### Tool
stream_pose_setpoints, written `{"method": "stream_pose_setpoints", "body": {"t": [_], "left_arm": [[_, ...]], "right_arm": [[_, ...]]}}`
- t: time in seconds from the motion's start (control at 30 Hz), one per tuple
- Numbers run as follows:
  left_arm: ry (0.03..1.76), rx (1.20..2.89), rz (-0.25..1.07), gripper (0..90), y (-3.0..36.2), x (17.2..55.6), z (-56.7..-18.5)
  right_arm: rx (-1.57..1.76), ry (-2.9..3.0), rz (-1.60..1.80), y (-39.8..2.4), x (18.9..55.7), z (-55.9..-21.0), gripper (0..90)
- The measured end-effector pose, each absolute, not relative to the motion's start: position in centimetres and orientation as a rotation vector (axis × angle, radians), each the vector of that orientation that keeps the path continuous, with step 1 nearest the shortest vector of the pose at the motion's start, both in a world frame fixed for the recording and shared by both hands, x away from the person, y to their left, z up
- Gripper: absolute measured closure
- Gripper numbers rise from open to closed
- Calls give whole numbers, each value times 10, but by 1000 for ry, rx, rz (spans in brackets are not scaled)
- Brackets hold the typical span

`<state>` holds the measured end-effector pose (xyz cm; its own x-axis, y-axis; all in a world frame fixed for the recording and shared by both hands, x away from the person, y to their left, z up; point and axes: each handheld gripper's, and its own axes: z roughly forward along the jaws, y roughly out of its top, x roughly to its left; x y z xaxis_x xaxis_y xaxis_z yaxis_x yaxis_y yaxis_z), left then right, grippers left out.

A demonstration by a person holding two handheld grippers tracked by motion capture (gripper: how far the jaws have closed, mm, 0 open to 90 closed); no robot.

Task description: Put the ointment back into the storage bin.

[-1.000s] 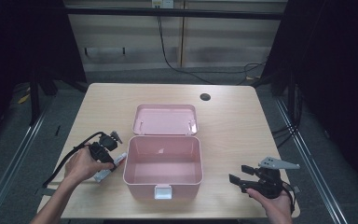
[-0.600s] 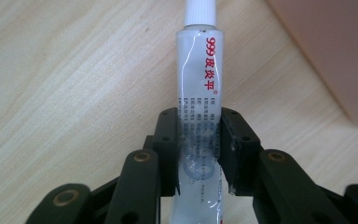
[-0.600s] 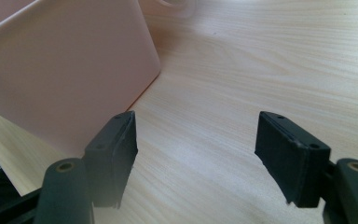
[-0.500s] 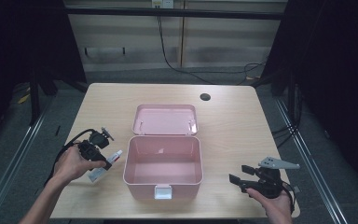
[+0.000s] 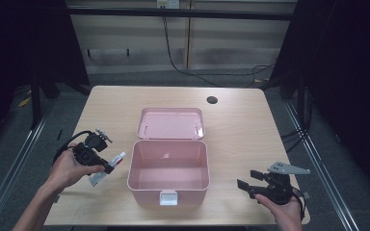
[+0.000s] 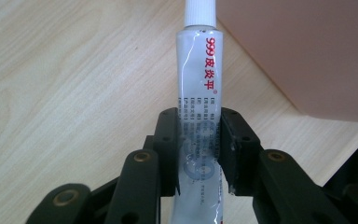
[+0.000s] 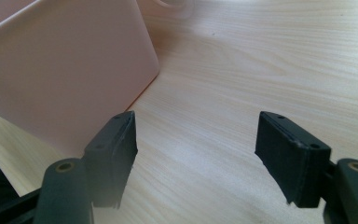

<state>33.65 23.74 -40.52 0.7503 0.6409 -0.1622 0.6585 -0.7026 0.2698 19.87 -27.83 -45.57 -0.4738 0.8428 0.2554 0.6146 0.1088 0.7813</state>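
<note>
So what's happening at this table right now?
A person works at a wooden table with a gripper in each hand. The left gripper has its jaws shut on a white ointment tube, held just left of an open pink box whose lid lies folded back. The right gripper waits to the box's right with its jaws open, nothing between them.

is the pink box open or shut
Open: the pink plastic box has its hinged lid laid flat back on the table, and its inside looks empty.
</note>
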Motion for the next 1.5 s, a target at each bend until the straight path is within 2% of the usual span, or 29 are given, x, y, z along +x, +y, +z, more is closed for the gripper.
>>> {"method": "stream_pose_setpoints", "body": {"t": [0.1, 0.73, 1.5], "left_arm": [[990, 2619, -108, 701, 240, 335, -401], [898, 2539, -88, 702, 255, 328, -373], [810, 2517, -61, 701, 245, 324, -334]], "right_arm": [[1445, 2134, 1294, -278, 199, -456, 289], [1475, 2128, 1300, -280, 200, -457, 207], [1461, 2150, 1283, -277, 201, -456, 157]]}}
